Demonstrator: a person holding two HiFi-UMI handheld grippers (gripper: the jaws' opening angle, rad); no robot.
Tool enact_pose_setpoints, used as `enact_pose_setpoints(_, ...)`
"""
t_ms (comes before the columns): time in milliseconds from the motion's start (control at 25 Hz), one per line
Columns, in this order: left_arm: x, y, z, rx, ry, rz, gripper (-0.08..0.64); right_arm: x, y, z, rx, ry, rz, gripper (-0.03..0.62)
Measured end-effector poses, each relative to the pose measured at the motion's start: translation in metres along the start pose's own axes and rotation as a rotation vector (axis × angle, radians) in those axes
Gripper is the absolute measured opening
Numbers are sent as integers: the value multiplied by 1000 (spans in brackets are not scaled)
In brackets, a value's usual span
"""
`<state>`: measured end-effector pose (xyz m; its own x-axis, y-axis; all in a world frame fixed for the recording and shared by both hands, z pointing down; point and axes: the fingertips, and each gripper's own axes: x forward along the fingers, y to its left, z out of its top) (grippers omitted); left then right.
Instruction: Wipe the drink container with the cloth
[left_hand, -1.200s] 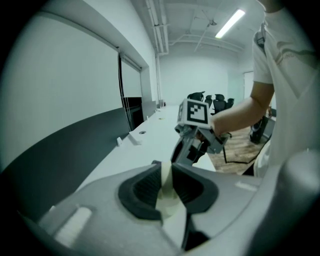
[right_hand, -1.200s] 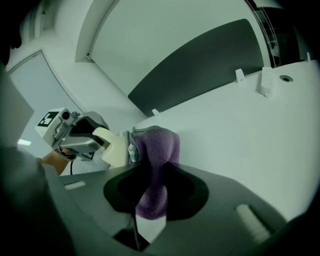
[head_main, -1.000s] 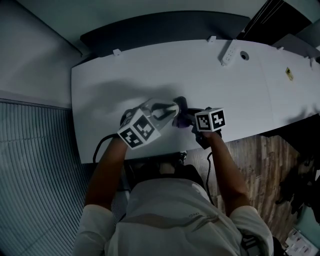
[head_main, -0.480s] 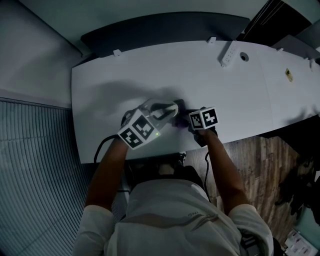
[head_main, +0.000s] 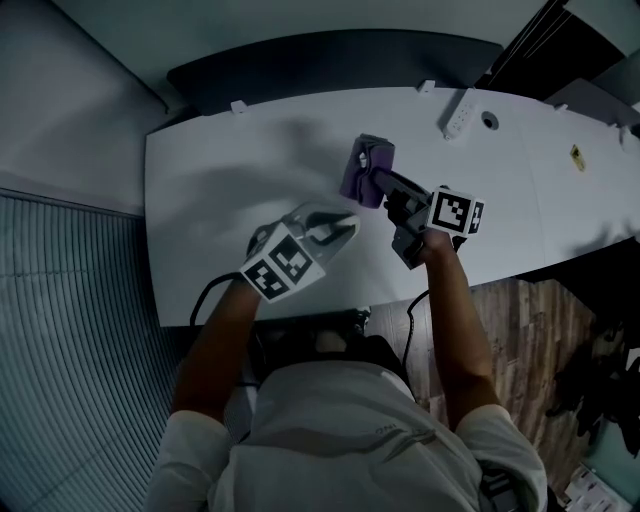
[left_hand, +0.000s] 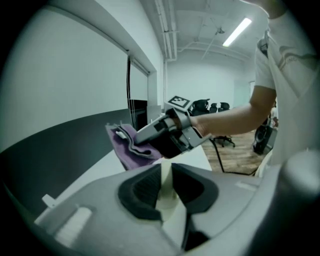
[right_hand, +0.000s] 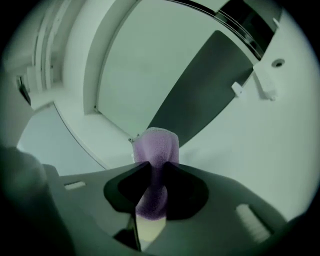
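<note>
In the head view my left gripper (head_main: 340, 222) hovers over the near middle of the white table (head_main: 220, 170). In the left gripper view its pads (left_hand: 145, 187) press on a narrow, pale cream thing (left_hand: 166, 192), the drink container; little of it shows. My right gripper (head_main: 378, 178) is farther out over the table, apart from the left one. It is shut on a purple cloth (head_main: 360, 168), which bunches up between its jaws (right_hand: 157, 145) and hangs off its tips (left_hand: 129, 150).
A white power strip (head_main: 458, 108) and a round cable hole (head_main: 489, 119) lie at the table's far right. A dark panel (head_main: 330, 60) runs behind the far edge. A small yellow tag (head_main: 579, 152) sits further right. Wood floor (head_main: 520, 320) lies beside the table.
The right gripper has lifted the cloth away from the left gripper and carried it toward the table's far side. The left gripper has barely moved.
</note>
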<state>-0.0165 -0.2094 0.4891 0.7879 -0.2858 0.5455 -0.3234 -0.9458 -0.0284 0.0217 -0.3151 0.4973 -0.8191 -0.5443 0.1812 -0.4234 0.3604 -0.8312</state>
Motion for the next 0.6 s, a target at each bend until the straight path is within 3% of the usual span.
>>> enact_pose_setpoints(80,0,-2,0,2,0,-5,63,15,13,4,73,18,111,94)
enact_pose_setpoints(200,1,-4,1,6,4,-10,63,34,25,-7,72,162,225,94)
enact_pose_setpoints(360,1,-3,0,2,-5,-3,63,50,26,-31,70,375,300,94)
enact_pose_setpoints(520,0,-1,-1,-8,-11,-1,63,60,21,-43,115,453,336,92)
enact_pose_setpoints(600,-1,1,-2,-16,-9,1,63,64,10,-50,101,483,303,92)
